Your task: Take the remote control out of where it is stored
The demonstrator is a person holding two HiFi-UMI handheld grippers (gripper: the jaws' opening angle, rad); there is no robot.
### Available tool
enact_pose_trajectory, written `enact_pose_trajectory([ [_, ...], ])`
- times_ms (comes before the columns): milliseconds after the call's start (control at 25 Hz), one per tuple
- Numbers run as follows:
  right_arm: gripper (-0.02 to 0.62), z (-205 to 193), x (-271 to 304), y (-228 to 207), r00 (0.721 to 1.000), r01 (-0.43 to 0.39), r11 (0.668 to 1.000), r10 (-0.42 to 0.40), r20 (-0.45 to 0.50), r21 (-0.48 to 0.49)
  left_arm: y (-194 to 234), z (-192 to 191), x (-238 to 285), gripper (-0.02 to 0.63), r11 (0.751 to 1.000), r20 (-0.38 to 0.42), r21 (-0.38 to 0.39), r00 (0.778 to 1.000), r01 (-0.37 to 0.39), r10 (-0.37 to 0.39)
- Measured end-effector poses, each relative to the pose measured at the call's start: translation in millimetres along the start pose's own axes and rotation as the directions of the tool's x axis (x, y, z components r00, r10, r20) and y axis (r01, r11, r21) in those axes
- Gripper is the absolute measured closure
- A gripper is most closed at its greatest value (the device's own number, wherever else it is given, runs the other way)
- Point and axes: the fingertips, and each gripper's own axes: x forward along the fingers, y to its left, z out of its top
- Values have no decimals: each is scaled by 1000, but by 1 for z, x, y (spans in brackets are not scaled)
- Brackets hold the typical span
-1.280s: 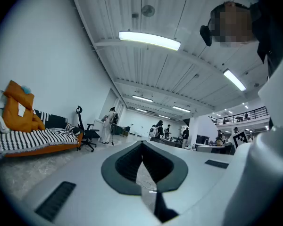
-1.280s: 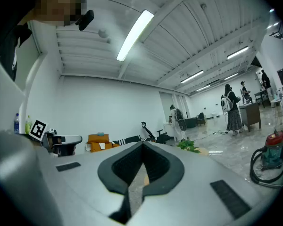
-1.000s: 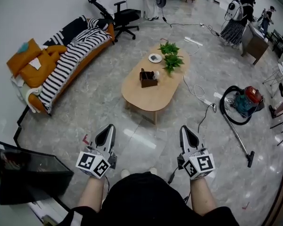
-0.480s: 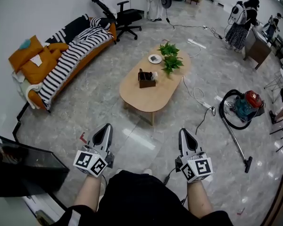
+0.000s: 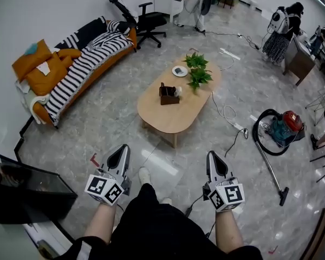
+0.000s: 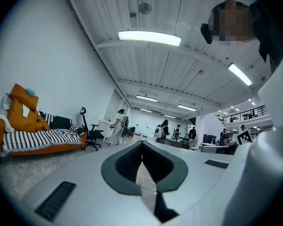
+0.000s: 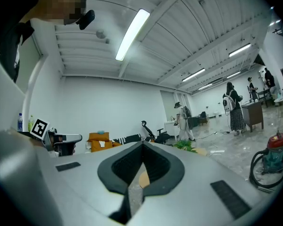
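A brown storage box [image 5: 168, 95] stands on the oval wooden coffee table [image 5: 173, 118] in the middle of the room; I cannot make out a remote control in it from here. My left gripper [image 5: 122, 148] and right gripper [image 5: 214, 155] are held level side by side over the floor, well short of the table. Both are shut, tips touching, with nothing between them. In the left gripper view, the left gripper [image 6: 142, 143] points towards the far room. Through the right gripper [image 7: 142, 145] a sliver of the table shows.
A white dish [image 5: 179, 71] and a green plant [image 5: 197, 72] share the table. A striped sofa [image 5: 76, 72] lines the left wall beside an office chair [image 5: 146, 20]. A vacuum cleaner [image 5: 284, 126] and cables lie at the right. A dark cabinet [image 5: 21, 191] stands near left. People stand far back.
The view has shifted forward and a shoe now shows between the grippers. Both grippers keep their place before me and stay shut. A person at the back has walked right.
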Motion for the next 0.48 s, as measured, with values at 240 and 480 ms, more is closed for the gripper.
enact_pose_trajectory([
  [240,589,0,25,-17,998,41,999,-42,-36,-28,15,-2,40,598,999,-17,-7,999,38,-38],
  [480,589,3,69,-38,995,95,995,-96,-35,-12,38,1,97,598,995,-41,-3,994,99,-99],
])
